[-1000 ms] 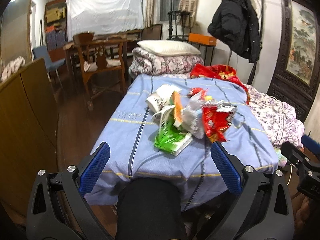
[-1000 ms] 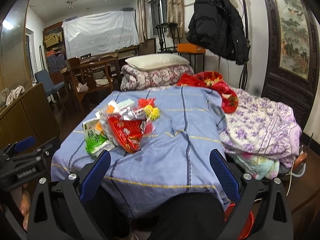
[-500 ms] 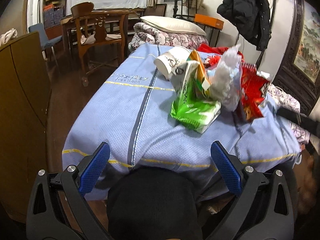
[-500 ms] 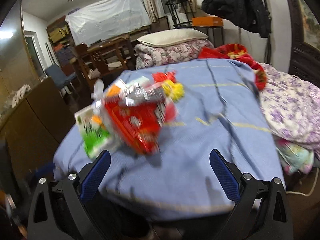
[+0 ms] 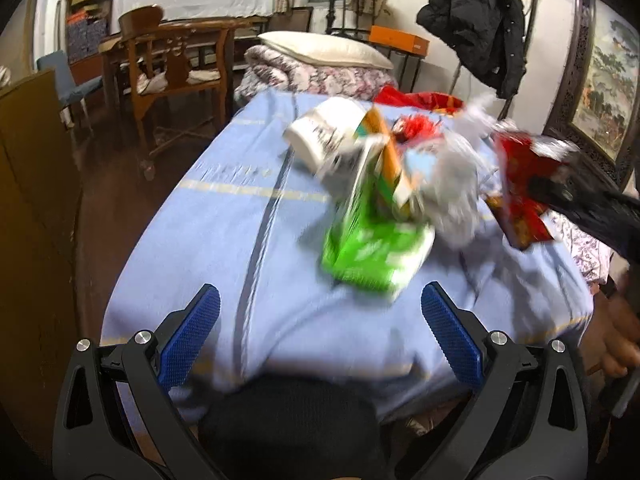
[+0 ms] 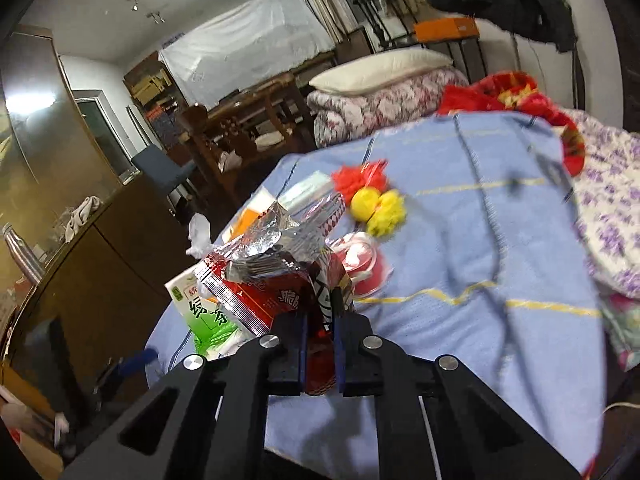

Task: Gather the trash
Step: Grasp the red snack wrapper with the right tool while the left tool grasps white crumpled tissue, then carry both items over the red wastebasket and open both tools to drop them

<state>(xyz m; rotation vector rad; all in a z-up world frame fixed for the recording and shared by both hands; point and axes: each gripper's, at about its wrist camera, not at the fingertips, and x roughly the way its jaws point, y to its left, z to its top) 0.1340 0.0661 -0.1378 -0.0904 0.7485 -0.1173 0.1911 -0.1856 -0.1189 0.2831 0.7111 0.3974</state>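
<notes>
A heap of trash lies on the blue bed sheet [image 5: 220, 220]: a green tea pack [image 5: 376, 256], a white paper cup [image 5: 320, 136], crumpled clear plastic [image 5: 456, 184] and a red foil snack bag [image 5: 520, 184]. My left gripper [image 5: 320, 296] stands open just short of the green pack, with nothing between its pads. My right gripper [image 6: 320, 320] has its jaws closing, and its pads press on the lower edge of the red snack bag [image 6: 272, 288]. Beside that bag are the green pack [image 6: 204, 316], a red cup [image 6: 364, 264] and yellow pom-poms [image 6: 380, 208].
A wooden cabinet [image 5: 32, 200] runs along the bed's left side, with a narrow strip of floor between. A wooden chair [image 5: 172, 64] and folded quilts with a pillow [image 5: 320, 52] stand beyond the bed. A floral quilt [image 6: 608, 208] covers the right side. A hand [image 5: 616, 340] shows at the right.
Both grippers have come forward and down toward the trash heap. The right gripper, wide open before, has shut on the red snack bag. The left gripper stays open.
</notes>
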